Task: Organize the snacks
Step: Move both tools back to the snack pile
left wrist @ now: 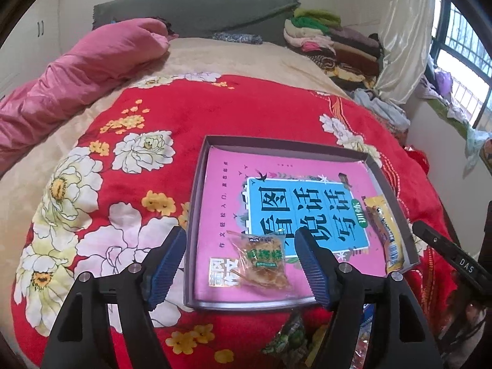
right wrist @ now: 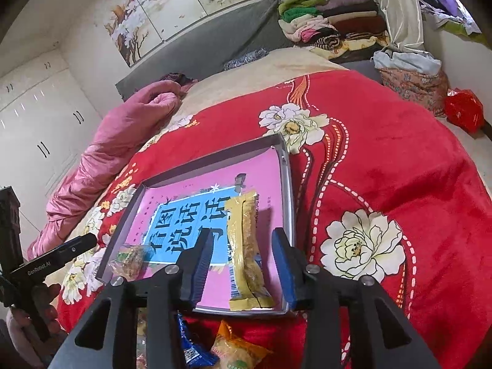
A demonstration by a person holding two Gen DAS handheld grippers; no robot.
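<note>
Only the right view shows a blue foil packet (right wrist: 192, 347) lying before the shallow grey box (right wrist: 287, 190); both left tongs (left wrist: 241, 264) and right tongs (right wrist: 243, 264) gape empty.

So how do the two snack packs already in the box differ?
The long yellow pack is a narrow opaque strip lying along the box's right wall; the clear pack with the green label is squarish and see-through, showing golden pieces, and sits near the front left. The yellow pack lies flat and straight; the clear pack looks crinkled. Both rest on the pink book cover inside the box, and neither is gripped.
</note>
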